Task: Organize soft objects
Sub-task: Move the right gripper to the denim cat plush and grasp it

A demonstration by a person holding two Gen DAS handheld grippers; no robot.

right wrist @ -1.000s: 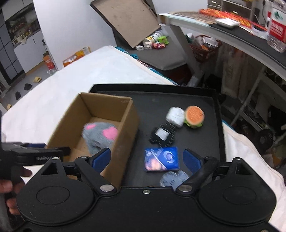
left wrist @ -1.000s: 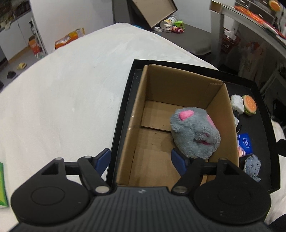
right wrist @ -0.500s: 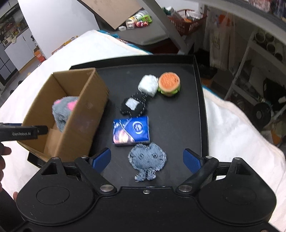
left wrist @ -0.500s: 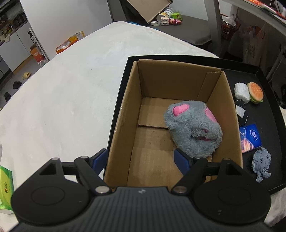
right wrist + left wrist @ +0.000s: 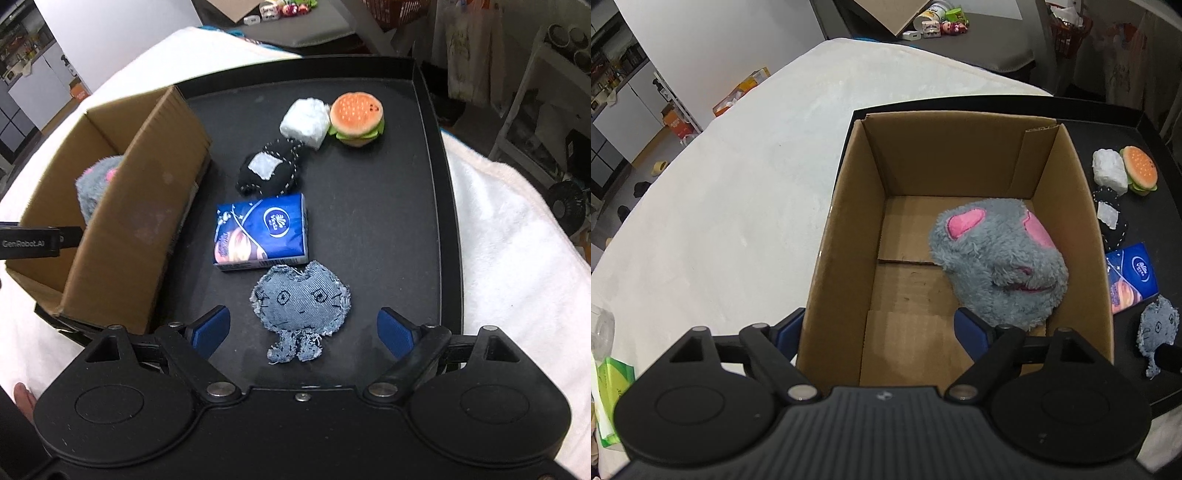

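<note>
grey plush [image 5: 997, 262] in box [image 5: 849, 206], seemingly free of opening left hand-held gripper [image 5: 882, 332].

Both grippers, the left gripper [image 5: 882, 334] and the right gripper [image 5: 303, 330], are black, with blue finger pads [image 5: 210, 328], silver screws and round discs.

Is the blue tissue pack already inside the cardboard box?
No, the blue tissue pack lies on the black tray beside the cardboard box, between the black pouch and the denim toy.
</note>
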